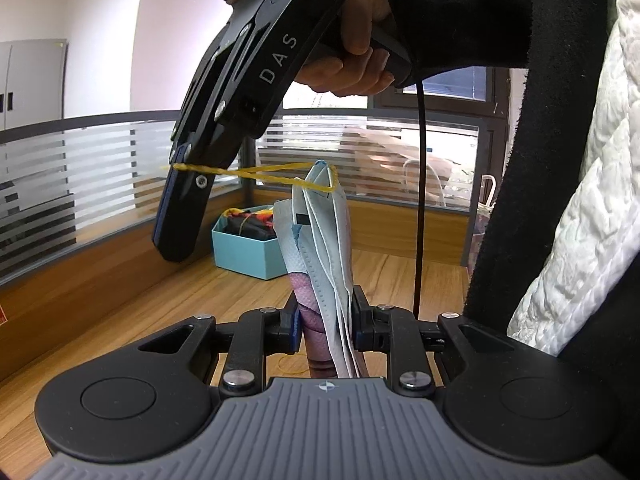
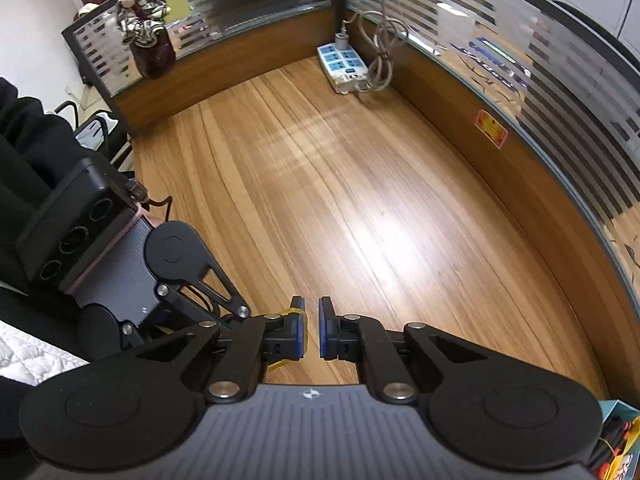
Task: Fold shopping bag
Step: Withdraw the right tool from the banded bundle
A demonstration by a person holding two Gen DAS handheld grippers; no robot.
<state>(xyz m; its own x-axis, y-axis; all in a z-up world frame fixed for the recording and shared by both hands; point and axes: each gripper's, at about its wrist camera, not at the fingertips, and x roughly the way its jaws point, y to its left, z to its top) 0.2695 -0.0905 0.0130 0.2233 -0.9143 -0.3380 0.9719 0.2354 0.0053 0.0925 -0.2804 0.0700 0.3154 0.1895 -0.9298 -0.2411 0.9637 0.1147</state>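
Left gripper (image 1: 326, 330): clamped on folded shopping bag (image 1: 322, 264), held upright above bench (image 1: 120, 300)
Right gripper (image 1: 176, 216): nearly closed, pads apart; yellow rubber band (image 1: 256, 174) stretched from it around bag top
Teal box (image 1: 244, 254): behind, on bench

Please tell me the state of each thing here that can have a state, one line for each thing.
Folded bag: bundled, upright, clamped in the left hand-held gripper.
Rubber band: stretched from the bag's top to the right hand-held gripper, looped around that gripper's finger.
Right hand-held gripper: nearly shut, small gap between pads.
Blue box: open, things inside.
Power strip: one plug inserted.
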